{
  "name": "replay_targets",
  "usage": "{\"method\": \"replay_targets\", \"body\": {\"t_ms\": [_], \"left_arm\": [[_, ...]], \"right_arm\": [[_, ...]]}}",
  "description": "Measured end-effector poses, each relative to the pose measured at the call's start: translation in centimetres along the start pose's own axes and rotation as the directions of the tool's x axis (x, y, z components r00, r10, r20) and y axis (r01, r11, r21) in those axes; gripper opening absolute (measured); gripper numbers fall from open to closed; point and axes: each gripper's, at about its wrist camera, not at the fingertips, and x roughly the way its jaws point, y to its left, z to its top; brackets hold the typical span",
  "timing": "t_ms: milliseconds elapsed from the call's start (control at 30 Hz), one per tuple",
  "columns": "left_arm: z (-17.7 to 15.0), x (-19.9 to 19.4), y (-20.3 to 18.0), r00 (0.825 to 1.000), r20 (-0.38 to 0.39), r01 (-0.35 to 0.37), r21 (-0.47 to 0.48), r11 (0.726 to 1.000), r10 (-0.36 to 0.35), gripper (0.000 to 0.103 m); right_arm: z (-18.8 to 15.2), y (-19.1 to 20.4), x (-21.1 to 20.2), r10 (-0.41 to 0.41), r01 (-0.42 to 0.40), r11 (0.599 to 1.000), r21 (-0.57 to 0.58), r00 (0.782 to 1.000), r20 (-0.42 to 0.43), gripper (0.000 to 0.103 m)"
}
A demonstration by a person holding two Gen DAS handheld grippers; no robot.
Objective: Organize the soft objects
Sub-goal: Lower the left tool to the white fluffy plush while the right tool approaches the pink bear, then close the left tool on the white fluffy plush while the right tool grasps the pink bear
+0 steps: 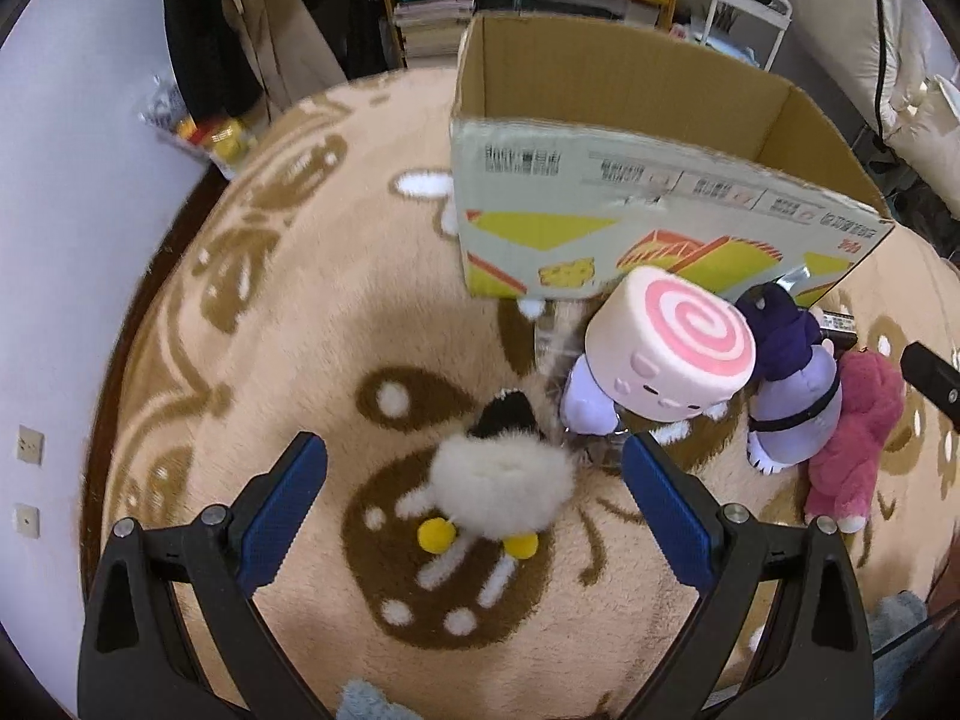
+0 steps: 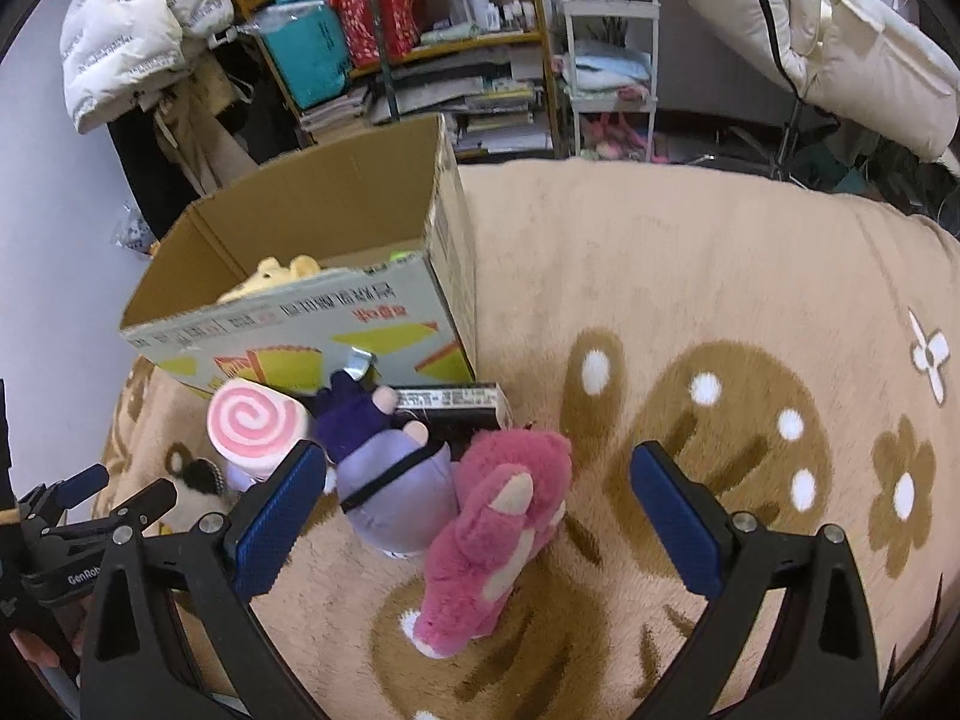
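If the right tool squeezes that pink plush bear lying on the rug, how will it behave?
The pink plush bear looks stuffed and furry, so it will probably compress and feel light. Held at the middle, its limbs may droop. Lying flat on the rug, it seems unlikely to roll.

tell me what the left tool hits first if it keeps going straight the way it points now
Most likely the fluffy white plush, which lies on the rug between the open left tool fingers. Nothing shows in front of it, though depth is hard to judge here.
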Motion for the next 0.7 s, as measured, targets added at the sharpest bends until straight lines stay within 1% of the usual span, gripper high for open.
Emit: {"method": "replay_targets", "body": {"t_ms": [233,367,533,600,700], "left_arm": [[0.0,1.4,-0.4,0.999,-0.044,-0.009,0.000,1.000,0.009,0.098],[0.1,2.3,-0.5,0.997,-0.079,-0.013,-0.005,1.000,0.013,0.098],[0.0,3.2,-0.3,0.993,-0.112,-0.022,-0.003,1.000,0.021,0.098],[-0.1,3.7,-0.4,0.991,-0.130,-0.017,-0.004,1.000,0.017,0.098],[-0.2,4.4,-0.3,0.989,-0.145,-0.029,0.001,1.000,0.029,0.097]], "right_arm": [[-0.2,-0.7,1.5,-0.001,0.003,0.999,0.033,0.998,-0.057,0.099],[-0.5,-1.4,2.4,-0.003,0.010,0.998,0.068,0.995,-0.104,0.099],[-0.7,-1.9,3.4,0.001,0.011,0.996,0.088,0.990,-0.144,0.098],[-0.8,-2.1,3.8,0.002,0.013,0.996,0.094,0.987,-0.160,0.092],[-1.0,-2.5,4.5,-0.008,0.028,0.994,0.102,0.982,-0.190,0.086]]}}
